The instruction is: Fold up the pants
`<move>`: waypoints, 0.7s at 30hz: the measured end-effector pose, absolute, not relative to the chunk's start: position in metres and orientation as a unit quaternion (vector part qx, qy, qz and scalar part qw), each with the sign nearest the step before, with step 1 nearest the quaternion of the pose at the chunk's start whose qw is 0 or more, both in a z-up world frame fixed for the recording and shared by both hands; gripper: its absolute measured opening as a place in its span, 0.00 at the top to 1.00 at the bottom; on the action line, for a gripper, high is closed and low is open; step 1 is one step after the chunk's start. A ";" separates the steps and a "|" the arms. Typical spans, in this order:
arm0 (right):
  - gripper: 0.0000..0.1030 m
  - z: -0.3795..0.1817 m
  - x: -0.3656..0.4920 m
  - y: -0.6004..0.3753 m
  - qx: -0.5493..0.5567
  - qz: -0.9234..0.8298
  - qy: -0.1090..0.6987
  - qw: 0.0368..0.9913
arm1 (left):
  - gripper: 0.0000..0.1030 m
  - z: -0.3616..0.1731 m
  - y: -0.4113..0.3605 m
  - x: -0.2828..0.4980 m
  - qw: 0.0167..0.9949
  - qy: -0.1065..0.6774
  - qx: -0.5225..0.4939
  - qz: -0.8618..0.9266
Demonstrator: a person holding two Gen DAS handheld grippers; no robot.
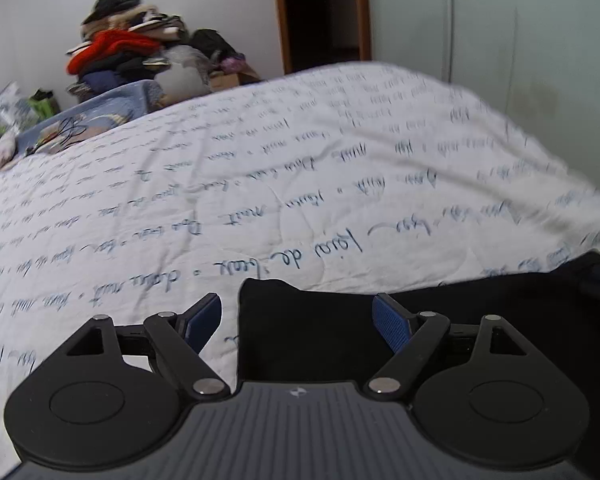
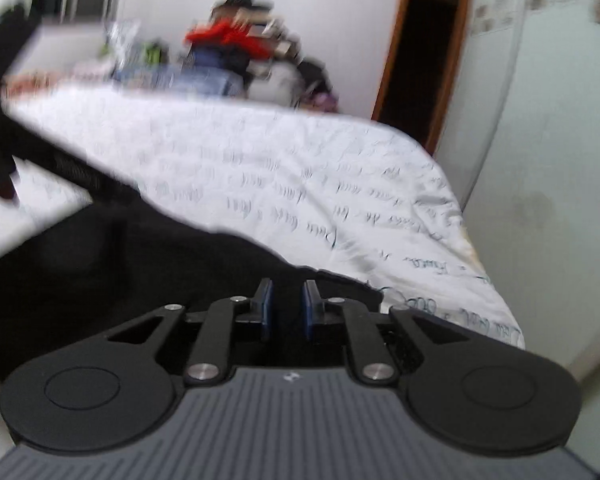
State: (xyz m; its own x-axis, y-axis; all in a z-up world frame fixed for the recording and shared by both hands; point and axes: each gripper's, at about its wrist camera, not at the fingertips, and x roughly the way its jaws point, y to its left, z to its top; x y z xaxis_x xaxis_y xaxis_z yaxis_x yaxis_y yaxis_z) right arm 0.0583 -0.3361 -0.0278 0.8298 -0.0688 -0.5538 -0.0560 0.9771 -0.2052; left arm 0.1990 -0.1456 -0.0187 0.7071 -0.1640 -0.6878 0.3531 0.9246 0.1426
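Left wrist view shows the left gripper (image 1: pixel 298 320) spread wide above a corner of the black pants (image 1: pixel 332 336) on the white bedspread (image 1: pixel 260 168); the right gripper (image 2: pixel 288 304) pinches the pants' edge.

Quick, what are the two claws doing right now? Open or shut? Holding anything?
Left claw: open wide over the black pants, gripping nothing.
Right claw: nearly shut, with pants cloth between its pads; a firm grip cannot be told.
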 end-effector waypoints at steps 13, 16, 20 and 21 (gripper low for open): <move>0.76 -0.027 0.023 -0.337 -0.096 0.006 0.291 0.952 | 0.19 -0.030 -0.144 0.201 0.905 0.382 0.150 -0.115; 0.61 -0.039 0.028 -0.340 -0.113 -0.026 0.298 0.948 | 0.20 -0.010 -0.117 0.193 0.914 0.373 0.115 -0.112; 0.61 -0.017 0.006 -0.335 -0.116 -0.045 0.266 0.956 | 0.20 0.010 -0.070 0.170 0.917 0.367 0.073 -0.135; 0.61 -0.014 0.000 -0.334 -0.113 -0.037 0.260 0.958 | 0.20 0.012 -0.064 0.163 0.915 0.369 0.068 -0.151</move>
